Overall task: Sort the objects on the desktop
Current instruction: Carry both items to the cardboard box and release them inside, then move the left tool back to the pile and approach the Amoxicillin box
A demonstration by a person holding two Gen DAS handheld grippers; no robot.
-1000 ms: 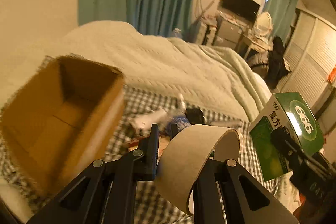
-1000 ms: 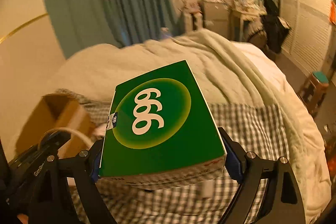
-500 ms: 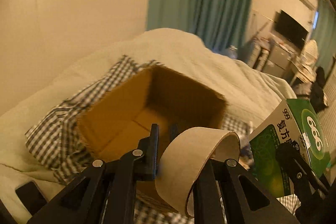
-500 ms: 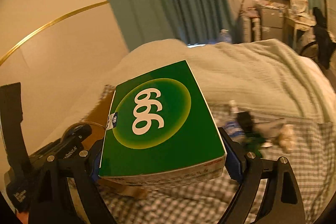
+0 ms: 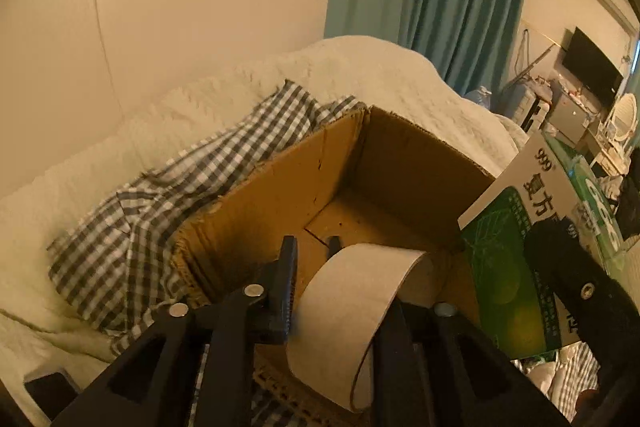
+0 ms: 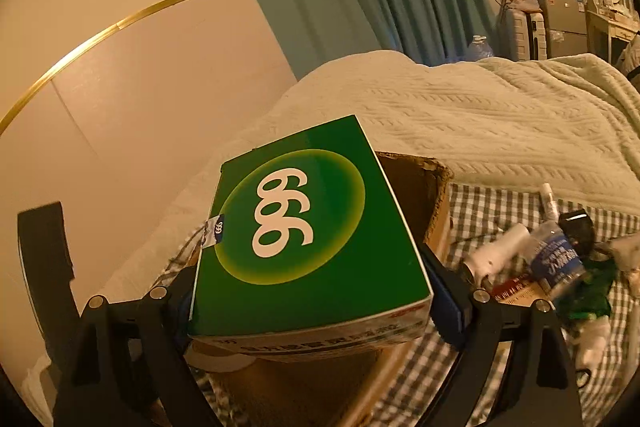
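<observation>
The cardboard box (image 5: 360, 195) sits open on a checked cloth (image 5: 168, 211) spread over a pale bedspread (image 6: 500, 119), and both held things hang just above its mouth. The left gripper (image 5: 340, 291) has its two fingers clamped on a roll of brown tape (image 5: 360, 311), one finger pressing the outer face and the other inside the ring, so the roll stands on edge over the near wall of the box. The right gripper (image 6: 312, 291) is closed on a green box marked 999 (image 6: 308, 223), gripped flat across its two narrow sides; from the left wrist view that green box (image 5: 516, 267) hangs at the right-hand corner of the cardboard box, close beside the tape. The step in hand looks like dropping both into the box. To do it well, I would carry each one further past the rim first, since the tape looks barely past the near wall and could catch the edge or roll out. Lower before letting go, because the box floor appears bare and a roll on edge will run. Letting go one at a time, tape first, then the green box laid flat, would keep them from knocking together. Several small bottles (image 6: 556, 255) and other bits lie on the cloth to the right, not yet sorted.
</observation>
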